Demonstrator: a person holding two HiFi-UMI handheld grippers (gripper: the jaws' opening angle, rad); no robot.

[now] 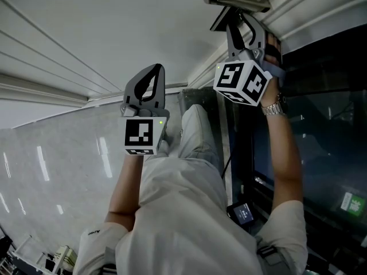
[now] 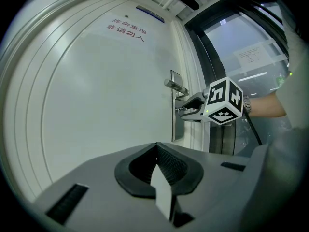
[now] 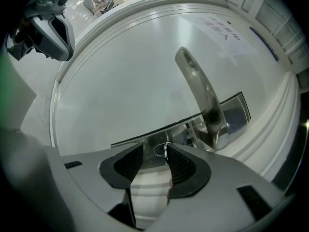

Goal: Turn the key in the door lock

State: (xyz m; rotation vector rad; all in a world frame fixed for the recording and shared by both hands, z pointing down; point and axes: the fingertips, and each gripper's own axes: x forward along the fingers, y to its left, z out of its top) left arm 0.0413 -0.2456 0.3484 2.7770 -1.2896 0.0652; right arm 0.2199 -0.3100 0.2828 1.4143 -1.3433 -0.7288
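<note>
- Your left gripper (image 2: 157, 148): its 2 jaws are together, pad against pad, with nothing between them. It faces the white door (image 2: 96, 91) and is well off to the side of the lock.
- Your right gripper (image 3: 153, 151): its 2 jaws stand apart, with their tips up at the lock plate (image 3: 236, 111). Seen from the left gripper view, it sits just below the lever.
- The key (image 3: 161, 149): it sits in the lock plate on the door, and only its ring-shaped head shows. The head lies between your right gripper's 2 pads, close against the pad on that view's right. A clear gap separates it from the other pad, so the pads are not clamped on it. The view does not settle whether the nearer pad touches the key.
- The handle (image 3: 200, 93): a metal lever that runs out from the same plate, just beside the key.
- The marker cube (image 2: 223, 100): it rides on your right gripper, next to your wristwatch (image 1: 275, 109).
- The red lettering (image 2: 126, 29) and the blue sign (image 2: 149, 14): both are high on the door face.
- The glass panel (image 2: 241, 42): it stands beside the door on the lock side.
</note>
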